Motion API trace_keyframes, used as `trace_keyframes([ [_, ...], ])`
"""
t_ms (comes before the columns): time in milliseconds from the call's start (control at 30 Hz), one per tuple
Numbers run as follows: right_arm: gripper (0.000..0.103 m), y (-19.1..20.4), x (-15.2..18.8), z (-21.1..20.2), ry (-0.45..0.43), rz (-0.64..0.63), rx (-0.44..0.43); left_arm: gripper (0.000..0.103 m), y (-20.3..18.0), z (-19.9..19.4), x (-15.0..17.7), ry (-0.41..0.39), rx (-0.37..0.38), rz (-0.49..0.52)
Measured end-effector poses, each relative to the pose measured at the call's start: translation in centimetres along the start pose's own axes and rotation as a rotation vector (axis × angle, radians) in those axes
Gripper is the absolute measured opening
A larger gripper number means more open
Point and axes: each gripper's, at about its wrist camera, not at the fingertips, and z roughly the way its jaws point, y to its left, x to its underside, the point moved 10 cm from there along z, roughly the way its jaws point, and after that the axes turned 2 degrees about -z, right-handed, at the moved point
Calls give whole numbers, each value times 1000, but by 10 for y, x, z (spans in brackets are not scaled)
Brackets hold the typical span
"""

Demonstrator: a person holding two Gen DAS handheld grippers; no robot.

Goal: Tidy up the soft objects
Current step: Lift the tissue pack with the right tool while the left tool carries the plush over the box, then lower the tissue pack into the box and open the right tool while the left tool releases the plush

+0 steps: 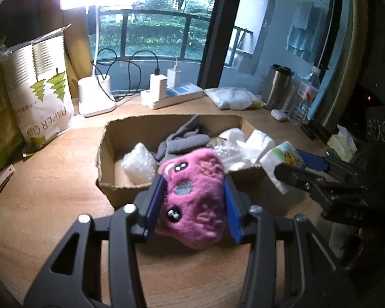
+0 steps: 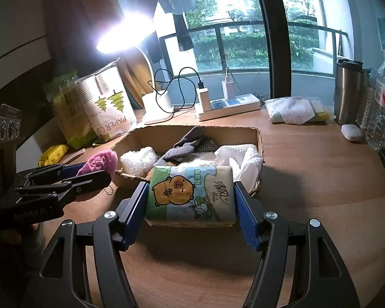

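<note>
- While I am gripping the pink plush toy (image 1: 195, 195) in my left gripper (image 1: 192, 200), low in the centre of the left wrist view, I am judging it light and very soft; my blue pads (image 1: 155, 205) are pressing into its sides at mid-body, about half closed, and the fur is bulging between them. It looks unlikely to slip, and the thick middle seems the best place to hold it.
- In my right gripper (image 2: 191, 200) I am clasping the tissue pack (image 2: 191, 196), centre of the right wrist view, with the fingers (image 2: 246, 218) set wider and bearing on its two short ends. I am judging it light and squashy, with a slick plastic wrap that could slide, so holding across the ends seems sounder than pinching a corner.
- Both things are hanging just on the near side of the cardboard box (image 1: 107, 159), which is sitting mid-frame on the wooden desk (image 1: 51, 195).
- Inside the box, a crinkled plastic bag (image 1: 138, 163), grey cloth (image 1: 182, 142) and white folded pieces (image 1: 259, 143) are already lying loosely; all look soft and easily squashed down.
- Farther off, toward the upper left, a paper cup sleeve (image 1: 42, 100) and the lit desk lamp (image 1: 96, 95) are standing, with the power strip (image 1: 172, 96) by the window.
</note>
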Motion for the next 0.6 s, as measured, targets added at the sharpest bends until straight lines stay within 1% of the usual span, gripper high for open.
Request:
trace_keyframes([
  [300,68,-11,-12,12,-10,4,3,46,6,17,-15,-4,-1,-1],
  [433,68,-17,-16,21,-6,5,16,46,11,28,-21,-8,1,-17],
  [600,68,-28,-21,31,-5,19,42,46,15,41,-26,-3,3,-8],
])
